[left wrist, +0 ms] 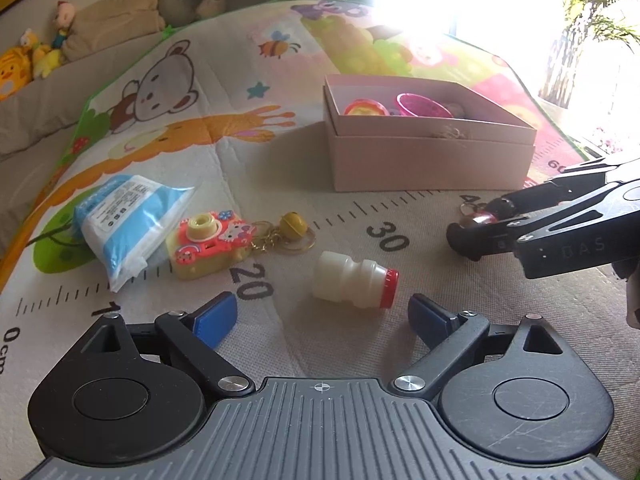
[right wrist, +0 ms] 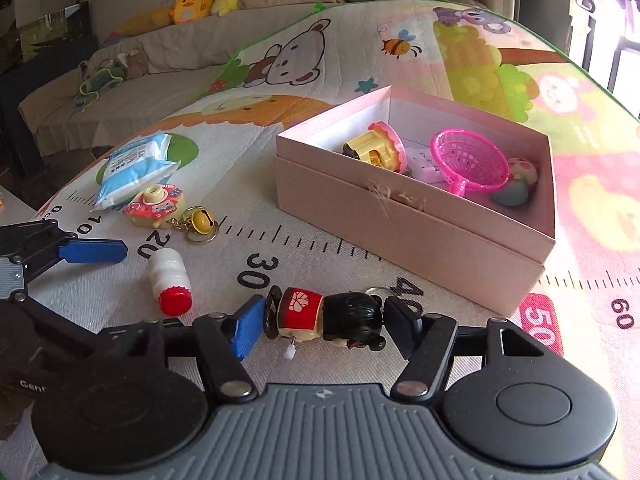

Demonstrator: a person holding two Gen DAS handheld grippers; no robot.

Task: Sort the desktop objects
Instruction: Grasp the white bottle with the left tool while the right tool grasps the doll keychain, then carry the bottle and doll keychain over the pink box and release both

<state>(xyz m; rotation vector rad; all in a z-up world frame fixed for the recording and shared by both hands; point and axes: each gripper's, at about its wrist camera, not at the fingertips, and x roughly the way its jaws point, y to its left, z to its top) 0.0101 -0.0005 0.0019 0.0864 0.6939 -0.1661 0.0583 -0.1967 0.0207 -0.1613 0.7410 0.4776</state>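
- Between the blue pads of the right gripper (right wrist: 322, 326): lying crosswise, a small wind-up doll (right wrist: 320, 316) with red body and black hair, both pads pressing against its ends, a key ring showing just beyond its head.
- Ahead and right of those fingers: sitting on the play mat (right wrist: 280, 236), an open pink box (right wrist: 420, 236), holding a pink net scoop (right wrist: 472, 162), a yellow-and-pink toy (right wrist: 376, 150) and a pale ball (right wrist: 514, 194) in the far corner.
- Ahead and left of the same fingers: lying on its side, a white bottle with red cap (right wrist: 170, 280), cap pointing toward the camera.
- Just beyond the spread pads of the left gripper (left wrist: 322, 320): resting in line with the gap, the white bottle with red cap (left wrist: 352, 282), touching neither pad; fingers standing wide apart, gripping nothing.
- Farther ahead and left of the left fingers: leaning together, a toy camera (left wrist: 208, 244) and a blue-and-white tissue pack (left wrist: 124, 224), with a yellow bell keychain (left wrist: 290, 230) trailing from the camera's right side.
- Far ahead, right of the left fingers: standing near the mat's printed ruler, the pink box (left wrist: 428, 160).
- At the right of the left wrist view: reaching in, the right gripper (left wrist: 476, 236), closed on the doll, barely showing.
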